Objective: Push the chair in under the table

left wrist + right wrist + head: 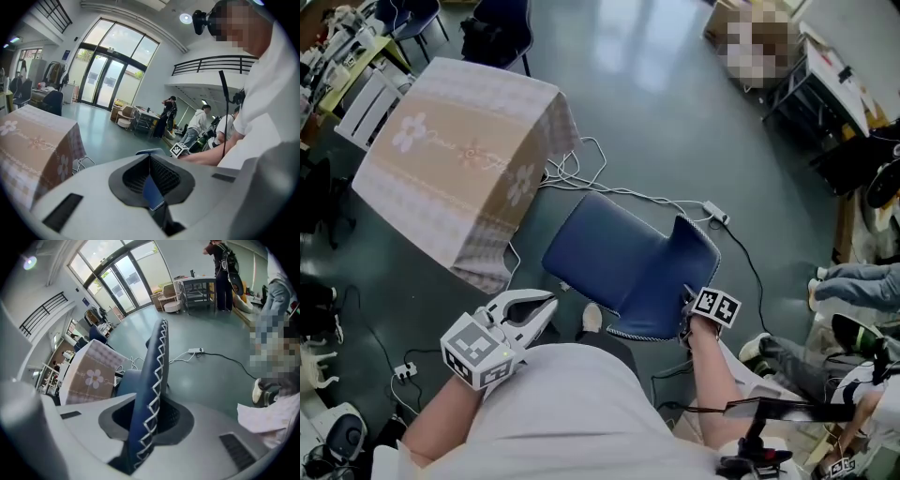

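Note:
A blue padded chair (614, 258) stands on the grey floor, its seat facing the table (459, 150), which is draped in a beige floral cloth that hangs to the floor. My right gripper (687, 300) is shut on the chair's backrest (680, 272) at its near right edge. In the right gripper view the backrest's white-stitched rim (158, 352) runs up between the jaws. My left gripper (549, 305) hovers left of the chair's near corner, apart from it, shut with nothing held. The left gripper view shows a sliver of blue chair (151, 192) through the hollow between the fingers.
White cables (609, 192) and a power strip (715, 214) lie on the floor between table and chair. Dark chairs (497, 33) stand at the back. Desks and gear line the right side, where a seated person's legs (853, 281) show. More cables and devices (403, 370) lie at left.

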The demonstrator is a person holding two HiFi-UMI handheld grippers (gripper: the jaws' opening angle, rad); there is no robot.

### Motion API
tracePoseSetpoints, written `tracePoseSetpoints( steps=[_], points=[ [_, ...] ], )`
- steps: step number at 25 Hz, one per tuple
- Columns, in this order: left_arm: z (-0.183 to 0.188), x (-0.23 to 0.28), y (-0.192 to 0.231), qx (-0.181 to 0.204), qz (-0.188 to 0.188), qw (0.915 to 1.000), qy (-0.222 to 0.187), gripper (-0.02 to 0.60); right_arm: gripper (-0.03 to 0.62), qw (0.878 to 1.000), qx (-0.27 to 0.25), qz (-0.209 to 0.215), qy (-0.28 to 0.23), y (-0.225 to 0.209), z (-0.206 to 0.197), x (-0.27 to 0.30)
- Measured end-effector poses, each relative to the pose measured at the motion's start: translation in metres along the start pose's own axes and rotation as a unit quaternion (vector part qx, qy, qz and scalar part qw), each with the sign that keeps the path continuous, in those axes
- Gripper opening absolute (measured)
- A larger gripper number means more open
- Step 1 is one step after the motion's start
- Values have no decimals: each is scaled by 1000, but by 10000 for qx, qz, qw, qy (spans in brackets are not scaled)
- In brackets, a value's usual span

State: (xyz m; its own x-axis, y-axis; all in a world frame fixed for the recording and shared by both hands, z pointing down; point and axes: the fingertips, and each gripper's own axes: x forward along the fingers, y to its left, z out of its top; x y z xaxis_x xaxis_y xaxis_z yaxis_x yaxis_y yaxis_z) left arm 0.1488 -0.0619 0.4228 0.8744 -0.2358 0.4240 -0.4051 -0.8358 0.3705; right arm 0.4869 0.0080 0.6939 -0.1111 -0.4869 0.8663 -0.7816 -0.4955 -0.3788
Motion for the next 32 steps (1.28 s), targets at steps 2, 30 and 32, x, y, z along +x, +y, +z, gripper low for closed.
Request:
tracePoseSetpoints(
  steps=[2, 30, 32],
  points=[
    [1, -3, 7, 2, -14, 10000, 4, 11, 80, 9999, 128, 19, -12, 6, 3, 4],
    [-14, -126, 126, -444, 685, 9961, -327, 11, 71, 9981, 39, 605, 59, 235, 28, 109],
    [-16, -136, 134, -476, 722, 9957, -342, 11, 71, 9980, 4, 632, 60, 249, 30, 115]
  ],
)
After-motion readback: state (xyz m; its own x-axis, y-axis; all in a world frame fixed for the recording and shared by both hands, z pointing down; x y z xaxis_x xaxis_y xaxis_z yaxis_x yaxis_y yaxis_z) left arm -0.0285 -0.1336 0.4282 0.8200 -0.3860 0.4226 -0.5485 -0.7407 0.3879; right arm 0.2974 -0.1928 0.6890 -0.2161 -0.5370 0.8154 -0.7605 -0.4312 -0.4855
